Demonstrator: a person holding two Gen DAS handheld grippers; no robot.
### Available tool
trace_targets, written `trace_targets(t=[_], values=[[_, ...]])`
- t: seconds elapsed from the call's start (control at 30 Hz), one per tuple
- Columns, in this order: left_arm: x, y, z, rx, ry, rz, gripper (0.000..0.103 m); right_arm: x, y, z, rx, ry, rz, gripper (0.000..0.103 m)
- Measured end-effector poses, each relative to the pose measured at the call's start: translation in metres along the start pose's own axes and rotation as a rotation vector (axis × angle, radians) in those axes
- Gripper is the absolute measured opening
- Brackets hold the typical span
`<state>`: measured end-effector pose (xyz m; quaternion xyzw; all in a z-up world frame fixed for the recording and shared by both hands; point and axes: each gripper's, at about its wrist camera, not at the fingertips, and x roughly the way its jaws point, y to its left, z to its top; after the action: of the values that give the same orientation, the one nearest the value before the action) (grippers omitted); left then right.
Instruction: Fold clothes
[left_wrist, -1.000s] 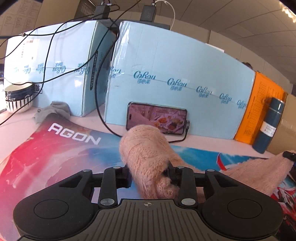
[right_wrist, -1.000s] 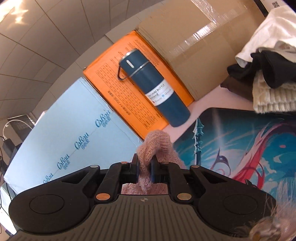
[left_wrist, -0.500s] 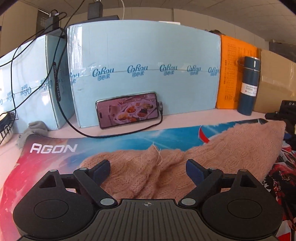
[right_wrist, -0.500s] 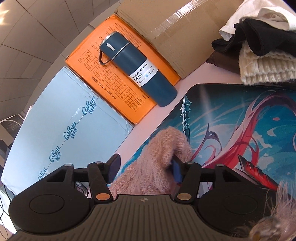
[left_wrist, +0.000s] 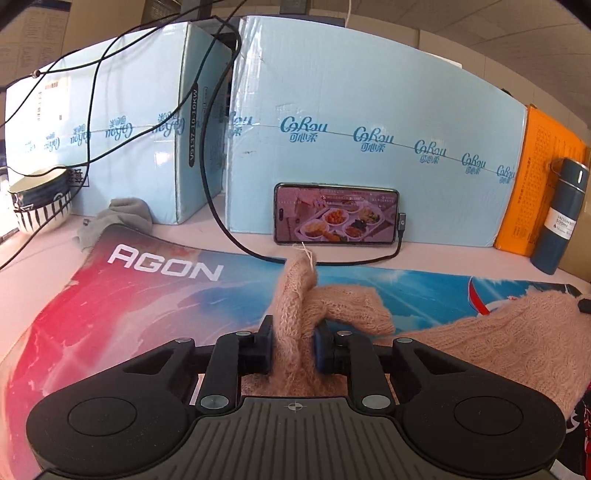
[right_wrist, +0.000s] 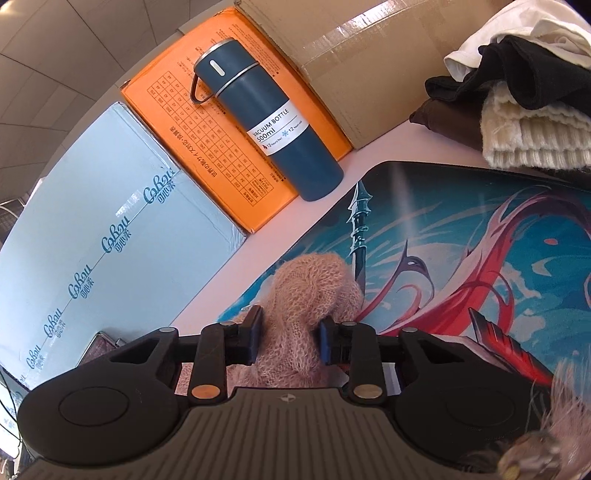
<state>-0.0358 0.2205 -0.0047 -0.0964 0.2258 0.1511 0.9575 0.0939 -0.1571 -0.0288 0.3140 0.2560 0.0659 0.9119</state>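
Left wrist cam first: my left gripper is pinched tight on a bunched-up fold of the pink knit sweater, and the fabric pokes up between the jaws with a loose thread at the top. The rest of the sweater lies spread on the AGON desk mat off to the right. Behind it a phone leans on its side against a light blue box, with a black cable plugged in, a striped bowl and a grey rag at the left. Right wrist cam: my right gripper is also clamped on a fuzzy wad of the same sweater, over the mat's blue-and-red artwork. A navy vacuum bottle stands by the orange box, and a pile of folded clothes sits at the far right.
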Motion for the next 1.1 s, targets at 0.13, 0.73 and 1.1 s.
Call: trace_targets(t=[0.13, 0.73, 1.1], values=[[-0.012, 0.015, 0.014, -0.078, -0.124, -0.005, 0.017, -0.005, 0.018, 0.008, -0.094, -0.063, 0.028, 0.014], [-0.003, 0.08, 0.013, -0.411, -0.178, 0.027, 0.018, 0.032, 0.038, 0.046, 0.019, -0.098, 0.101, 0.012], [0.004, 0.1, 0.005, -0.381, -0.07, 0.241, 0.025, 0.046, -0.003, 0.031, 0.035, -0.015, -0.005, 0.013]])
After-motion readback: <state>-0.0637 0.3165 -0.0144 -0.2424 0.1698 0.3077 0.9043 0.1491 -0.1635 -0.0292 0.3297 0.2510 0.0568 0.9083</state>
